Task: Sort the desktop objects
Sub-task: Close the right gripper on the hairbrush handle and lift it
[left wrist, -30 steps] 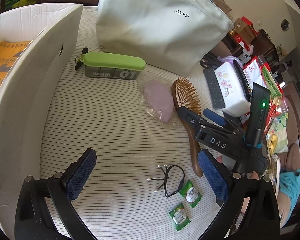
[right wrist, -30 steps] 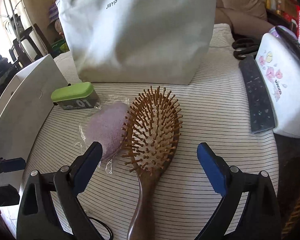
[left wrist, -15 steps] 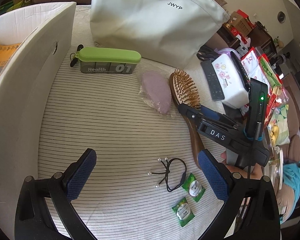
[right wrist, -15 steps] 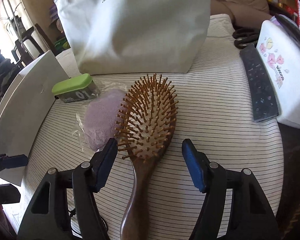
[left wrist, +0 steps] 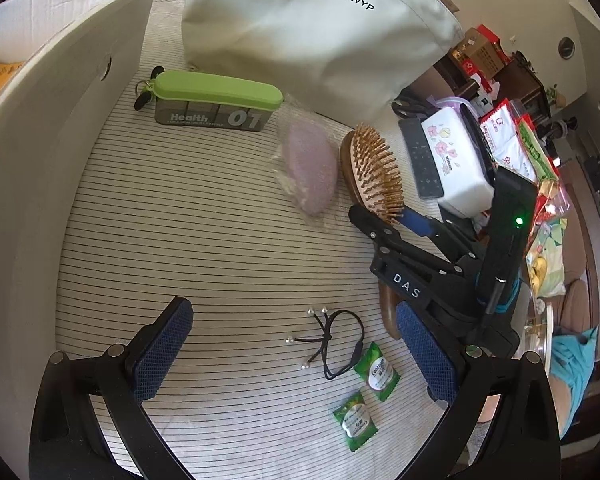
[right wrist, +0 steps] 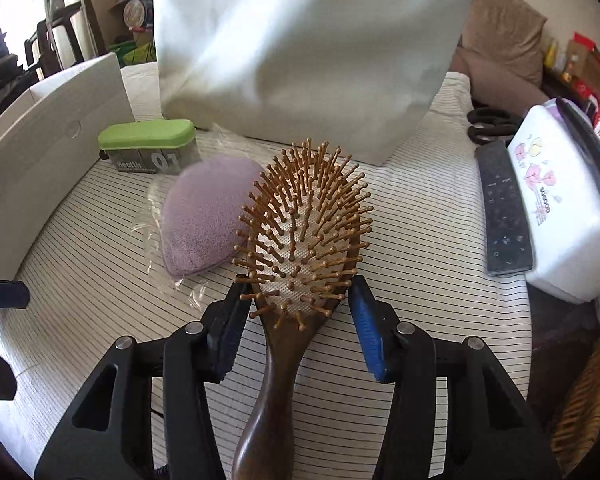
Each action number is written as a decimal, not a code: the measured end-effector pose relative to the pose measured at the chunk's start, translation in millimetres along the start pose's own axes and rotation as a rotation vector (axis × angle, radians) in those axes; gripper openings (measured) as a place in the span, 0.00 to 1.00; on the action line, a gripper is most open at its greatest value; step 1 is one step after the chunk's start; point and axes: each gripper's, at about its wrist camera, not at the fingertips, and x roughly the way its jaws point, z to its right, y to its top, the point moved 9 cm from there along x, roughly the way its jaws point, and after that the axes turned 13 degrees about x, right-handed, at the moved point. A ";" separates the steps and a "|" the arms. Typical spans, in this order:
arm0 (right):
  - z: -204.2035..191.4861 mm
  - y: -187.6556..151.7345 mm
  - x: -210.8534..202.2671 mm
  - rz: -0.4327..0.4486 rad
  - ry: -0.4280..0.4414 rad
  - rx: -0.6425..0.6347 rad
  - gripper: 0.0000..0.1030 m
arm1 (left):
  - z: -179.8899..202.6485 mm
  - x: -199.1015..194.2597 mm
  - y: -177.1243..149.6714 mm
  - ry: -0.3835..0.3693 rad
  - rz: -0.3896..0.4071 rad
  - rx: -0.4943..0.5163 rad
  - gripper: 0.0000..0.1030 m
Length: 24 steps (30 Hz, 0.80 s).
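Jaws of the right gripper [right wrist: 300, 332] had just been closing around the brush [right wrist: 304, 240], not pinching yet. Left gripper [left wrist: 296, 356] stayed wide open. A purple sponge [right wrist: 204, 216] touched the brush.

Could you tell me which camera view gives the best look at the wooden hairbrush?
The right wrist view: the wooden hairbrush fills the centre, bristles up, handle running toward the camera. The left wrist view shows only its bristled head off to the side, the handle mostly hidden by the right gripper.
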 end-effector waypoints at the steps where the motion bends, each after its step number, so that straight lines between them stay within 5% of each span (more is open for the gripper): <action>1: 1.7 1.0 -7.1 0.012 0.009 0.002 0.46 | 1.8 1.7 -0.2 -0.023 -0.005 -0.013 1.00; 7: 6.5 5.0 -63.0 0.074 0.112 0.025 0.46 | 22.7 0.7 14.5 -0.151 0.035 -0.063 1.00; 14: -2.0 8.1 -118.5 0.134 0.170 -0.029 0.46 | 60.1 -32.4 61.8 -0.121 0.153 0.075 1.00; 20: -15.1 6.7 -154.3 0.151 0.206 -0.061 0.46 | 94.4 -69.0 78.6 -0.069 0.176 0.255 1.00; 24: -30.9 1.7 -176.7 0.151 0.259 -0.060 0.46 | 102.2 -86.6 76.5 -0.175 0.182 0.202 1.00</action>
